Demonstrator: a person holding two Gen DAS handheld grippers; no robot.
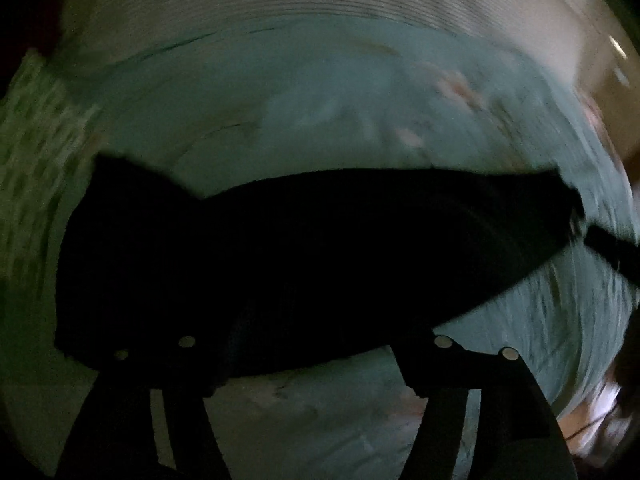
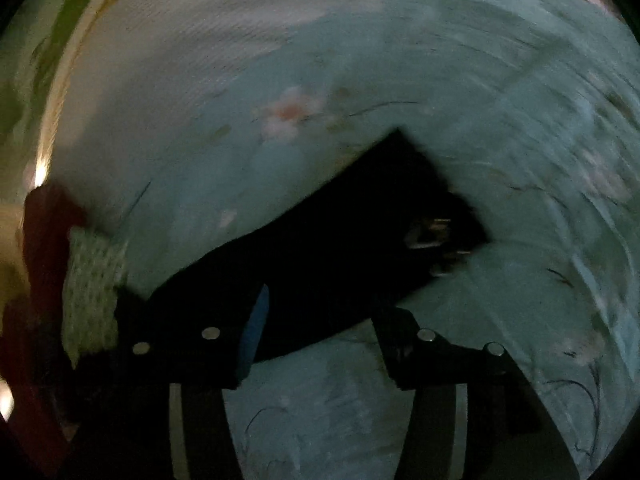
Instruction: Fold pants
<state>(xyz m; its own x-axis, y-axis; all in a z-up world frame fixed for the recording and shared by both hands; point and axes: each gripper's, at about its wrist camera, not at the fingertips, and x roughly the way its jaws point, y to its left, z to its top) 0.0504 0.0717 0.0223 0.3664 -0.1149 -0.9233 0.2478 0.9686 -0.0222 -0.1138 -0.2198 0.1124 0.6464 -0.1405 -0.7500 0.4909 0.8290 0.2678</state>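
1. Dimly lit, both views showed black pants point(image 1: 304, 256) lying spread across a pale teal bedsheet point(image 1: 280, 120) printed with faint pink flowers, on a bed.
2. From the left wrist, the pants stretched as a long dark band from left to right, just ahead of the left gripper point(image 1: 316, 356); its jaws stood wide apart, and whether the left-hand finger touched the cloth could not be told in the dark.
3. From the right wrist, the pants point(image 2: 340, 248) ran diagonally up to a squared end, where a small metallic fitting point(image 2: 430, 234) glinted on the fabric.
4. The right gripper point(image 2: 324, 344) also had its jaws spread wide, holding nothing visible; a blue pad point(image 2: 254, 328) showed on its left-hand finger, against the edge of the pants.
5. A green-patterned cloth point(image 2: 92, 296) lay at the left of the right-wrist view, beside the pants.
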